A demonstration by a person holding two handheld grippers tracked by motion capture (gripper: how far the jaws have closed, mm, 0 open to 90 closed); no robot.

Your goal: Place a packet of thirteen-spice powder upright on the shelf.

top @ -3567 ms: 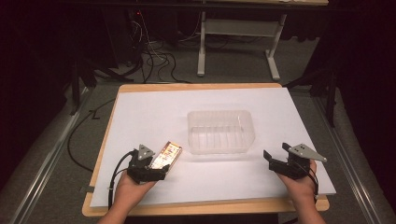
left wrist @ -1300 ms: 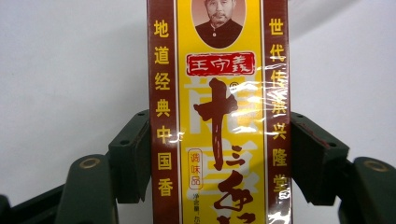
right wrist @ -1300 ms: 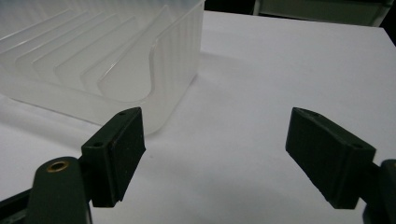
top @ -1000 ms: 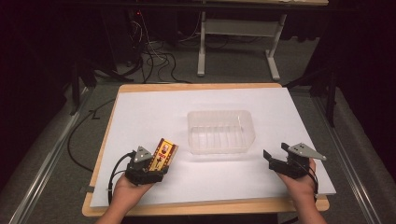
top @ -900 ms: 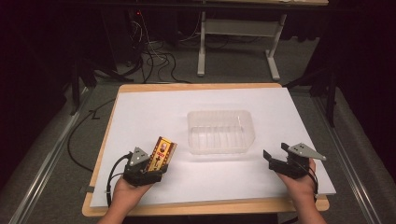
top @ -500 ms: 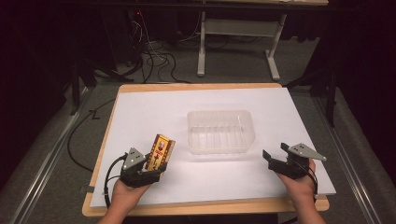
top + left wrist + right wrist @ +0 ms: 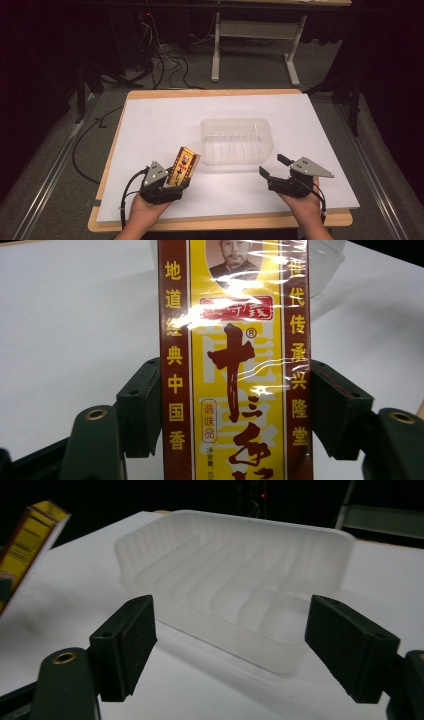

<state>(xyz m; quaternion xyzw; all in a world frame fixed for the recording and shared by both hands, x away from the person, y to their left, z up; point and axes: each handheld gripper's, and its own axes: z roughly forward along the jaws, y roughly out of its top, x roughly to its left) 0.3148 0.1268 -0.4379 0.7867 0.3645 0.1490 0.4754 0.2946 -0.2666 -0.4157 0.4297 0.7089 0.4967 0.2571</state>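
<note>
The left gripper (image 7: 172,181) is clamped on the upright spice box (image 7: 183,166); the clear tray (image 7: 236,141) lies ahead, up-right; the right gripper (image 7: 274,167) stands apart, empty.

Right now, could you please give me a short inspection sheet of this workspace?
Surface: white sheet covering a wooden board.
Job's things: yellow and red box, lifted and tilted; clear plastic tray, empty, on the sheet.
Clutter: nothing seen on the sheet.
Grippers: left gripper shut on the box, pads against its two long sides; right gripper open, jaws apart, short of the tray's near wall.
Cables: black cable trailing from the left gripper; loose cables on the floor behind.
Surroundings: dark room, grey table legs behind the board.
</note>
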